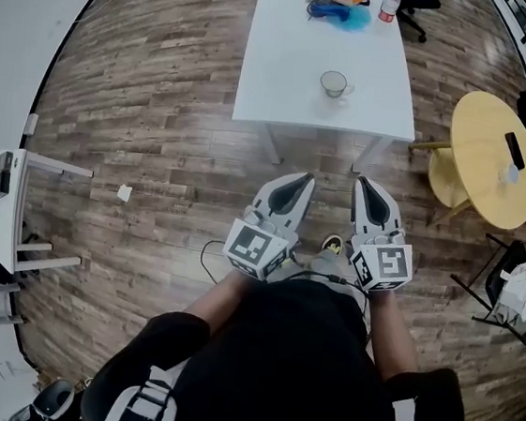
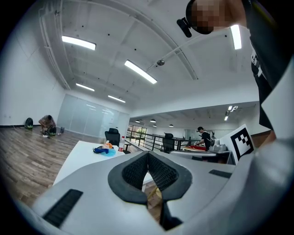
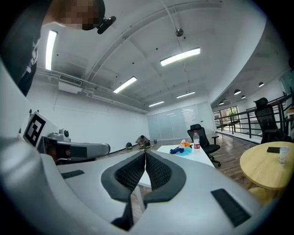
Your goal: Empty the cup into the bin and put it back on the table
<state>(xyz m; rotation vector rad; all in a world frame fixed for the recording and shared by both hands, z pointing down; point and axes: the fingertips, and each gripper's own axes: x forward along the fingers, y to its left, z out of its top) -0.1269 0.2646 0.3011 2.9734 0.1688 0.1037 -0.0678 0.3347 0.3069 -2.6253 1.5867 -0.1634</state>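
A small glass cup (image 1: 334, 84) stands on the white table (image 1: 287, 85), near its front edge. Both grippers are held close to the person's body, short of the table and side by side. My left gripper (image 1: 302, 178) is shut with nothing in it; its pads (image 2: 138, 170) meet in the left gripper view. My right gripper (image 1: 362, 181) is also shut and empty, its pads (image 3: 157, 172) touching in the right gripper view. The cup is hidden in both gripper views. No bin shows in any view.
At the table's far end lie a blue and orange bundle (image 1: 345, 5) and a bottle (image 1: 390, 2). A round yellow table (image 1: 492, 146) with a phone stands at the right, a folding chair (image 1: 518, 291) beyond it. A white desk (image 1: 3, 213) is at left. Wood floor lies between.
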